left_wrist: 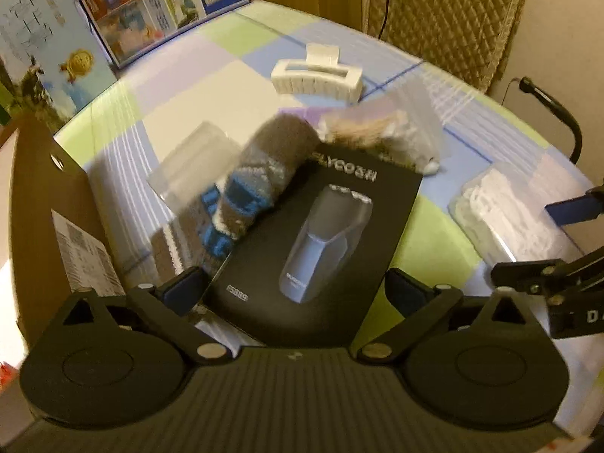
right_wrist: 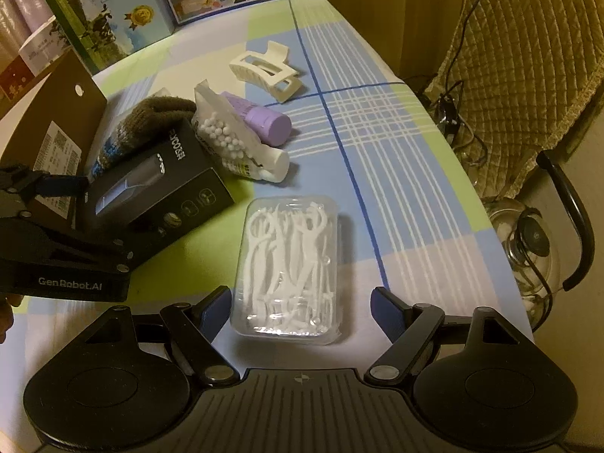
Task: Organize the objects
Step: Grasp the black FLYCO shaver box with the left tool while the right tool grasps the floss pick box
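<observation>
My left gripper (left_wrist: 298, 287) is open, its fingers on either side of the near end of a black shaver box (left_wrist: 317, 241), which also shows in the right wrist view (right_wrist: 158, 185). A bagged brown and blue sock (left_wrist: 245, 185) lies against the box's left. My right gripper (right_wrist: 302, 302) is open around the near end of a clear case of white floss picks (right_wrist: 288, 264). Beyond lie a bag of cotton swabs (right_wrist: 222, 139), a purple bottle (right_wrist: 264, 120) and a white hair claw (right_wrist: 268, 71).
A brown cardboard box (left_wrist: 41, 211) stands at the left. Milk cartons (right_wrist: 113, 15) line the back. The table edge (right_wrist: 434, 124) curves at the right, with a quilted chair (right_wrist: 521, 56) and a glass kettle (right_wrist: 528, 241) beyond it.
</observation>
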### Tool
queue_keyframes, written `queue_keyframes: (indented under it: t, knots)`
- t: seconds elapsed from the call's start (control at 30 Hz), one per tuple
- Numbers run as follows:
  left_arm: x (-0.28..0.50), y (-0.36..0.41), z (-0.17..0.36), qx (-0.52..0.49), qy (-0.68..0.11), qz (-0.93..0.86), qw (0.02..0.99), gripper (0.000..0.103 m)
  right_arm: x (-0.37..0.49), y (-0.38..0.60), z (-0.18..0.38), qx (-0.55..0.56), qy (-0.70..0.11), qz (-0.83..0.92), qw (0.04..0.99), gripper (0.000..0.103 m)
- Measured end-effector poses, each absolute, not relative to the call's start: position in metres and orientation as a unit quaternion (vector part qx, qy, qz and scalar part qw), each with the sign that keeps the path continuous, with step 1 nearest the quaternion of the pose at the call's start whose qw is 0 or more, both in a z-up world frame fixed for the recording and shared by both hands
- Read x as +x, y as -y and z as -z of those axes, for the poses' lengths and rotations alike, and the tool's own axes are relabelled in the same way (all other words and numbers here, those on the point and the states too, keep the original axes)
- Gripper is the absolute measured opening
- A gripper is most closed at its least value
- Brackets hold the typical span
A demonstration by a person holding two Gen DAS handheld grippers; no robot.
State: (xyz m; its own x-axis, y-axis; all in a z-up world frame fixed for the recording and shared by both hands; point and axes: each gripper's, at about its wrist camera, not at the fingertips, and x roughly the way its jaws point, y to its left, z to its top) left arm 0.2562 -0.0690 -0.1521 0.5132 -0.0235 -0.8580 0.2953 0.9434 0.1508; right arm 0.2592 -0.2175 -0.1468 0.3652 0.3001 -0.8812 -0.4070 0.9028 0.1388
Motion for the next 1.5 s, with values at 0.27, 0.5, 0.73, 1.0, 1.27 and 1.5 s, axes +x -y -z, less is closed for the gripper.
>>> queue_keyframes:
  t: [0.27, 0.5, 0.73, 1.0, 1.27, 1.5]
  knots:
    - [0.222, 0.07, 0.145, 0.122, -0.477, 0.076, 0.867, 0.082, 0.255, 0.232, 0.144, -0.044, -0.524, -0.225, 0.82, 0.078]
    - [0.177, 0.061, 0.139, 0.106, -0.507, 0.056, 0.854, 0.082, 0.249, 0.234, 0.14, -0.059, -0.515, -0.248, 0.818, 0.078]
    - [0.171, 0.047, 0.133, 0.07, -0.527, 0.044, 0.846, 0.083, 0.258, 0.225, 0.142, -0.076, -0.507, -0.264, 0.817, 0.078]
    - [0.207, 0.065, 0.145, 0.09, -0.521, 0.049, 0.847, 0.085, 0.271, 0.213, 0.147, -0.095, -0.501, -0.283, 0.812, 0.078]
    - [0.204, 0.066, 0.146, 0.065, -0.519, 0.009, 0.852, 0.082, 0.27, 0.205, 0.153, -0.135, -0.483, -0.295, 0.814, 0.065]
    - [0.171, 0.055, 0.144, 0.043, -0.534, -0.022, 0.844, 0.081, 0.256, 0.207, 0.152, -0.162, -0.48, -0.32, 0.8, 0.054]
